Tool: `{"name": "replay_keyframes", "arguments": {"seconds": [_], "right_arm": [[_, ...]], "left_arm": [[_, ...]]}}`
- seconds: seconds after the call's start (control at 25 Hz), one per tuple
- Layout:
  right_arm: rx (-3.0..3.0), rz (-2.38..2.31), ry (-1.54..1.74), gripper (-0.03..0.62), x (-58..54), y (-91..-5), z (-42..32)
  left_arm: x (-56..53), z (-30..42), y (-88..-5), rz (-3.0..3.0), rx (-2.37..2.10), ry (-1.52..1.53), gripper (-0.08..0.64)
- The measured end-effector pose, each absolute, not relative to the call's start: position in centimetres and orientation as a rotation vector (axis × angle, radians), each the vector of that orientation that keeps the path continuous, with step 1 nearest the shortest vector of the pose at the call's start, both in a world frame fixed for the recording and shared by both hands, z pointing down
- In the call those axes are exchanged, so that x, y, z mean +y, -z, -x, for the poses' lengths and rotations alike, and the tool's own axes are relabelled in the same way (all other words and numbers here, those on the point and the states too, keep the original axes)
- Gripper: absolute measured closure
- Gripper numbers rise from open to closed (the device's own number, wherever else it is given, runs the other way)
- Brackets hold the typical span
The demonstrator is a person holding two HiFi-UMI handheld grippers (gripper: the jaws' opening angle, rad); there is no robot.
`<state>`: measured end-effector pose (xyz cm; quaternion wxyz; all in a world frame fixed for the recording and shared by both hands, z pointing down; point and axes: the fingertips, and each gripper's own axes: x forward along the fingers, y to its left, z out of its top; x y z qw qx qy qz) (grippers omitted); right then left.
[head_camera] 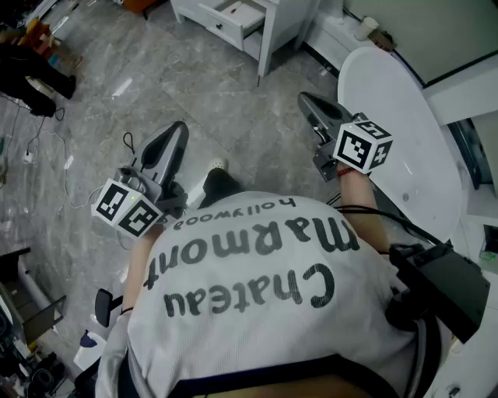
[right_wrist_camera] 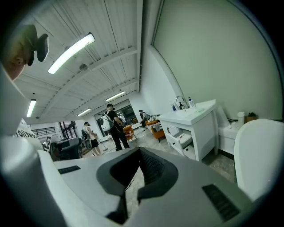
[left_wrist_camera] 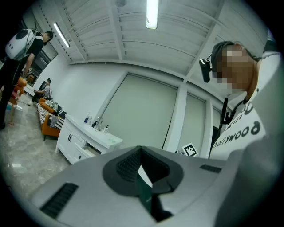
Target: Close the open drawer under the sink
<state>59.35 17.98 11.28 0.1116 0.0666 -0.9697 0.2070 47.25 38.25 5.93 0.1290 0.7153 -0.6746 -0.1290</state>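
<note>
The white sink cabinet (head_camera: 272,27) stands at the far end of the floor, one drawer (head_camera: 233,15) pulled out toward me. The right gripper view shows the same open drawer (right_wrist_camera: 182,138) under the countertop, and in the left gripper view the drawer (left_wrist_camera: 92,150) sticks out slightly. Both grippers are held in front of my body, well short of the cabinet. My left gripper (head_camera: 180,126) (left_wrist_camera: 141,148) has its jaws together with nothing in them. My right gripper (head_camera: 303,97) (right_wrist_camera: 140,150) is shut and empty too.
A white bathtub (head_camera: 389,116) (right_wrist_camera: 262,150) curves along the right, close to my right gripper. Cables (head_camera: 47,148) trail over the grey marble floor at the left. People (right_wrist_camera: 113,126) stand far back in the room, near an orange sofa (left_wrist_camera: 46,126).
</note>
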Motion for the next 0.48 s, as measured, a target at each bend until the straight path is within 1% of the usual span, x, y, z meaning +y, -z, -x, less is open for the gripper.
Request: {"name": "replay_keyframes", "arguments": {"seconds": [0.28,0.48], "right_arm": [[-2.841,-0.186,-0.591,0.58,17.91,-11.32,-59.1],[-2.864,-0.136,-0.638,0.58,18.45,-11.09,-58.66]], "left_arm": [[38.1,-46.88,-6.14,-2.069,-1.976,0.365,0.552],[38.44,-46.23,-6.35,-2.04,-2.003,0.357,0.552]]}}
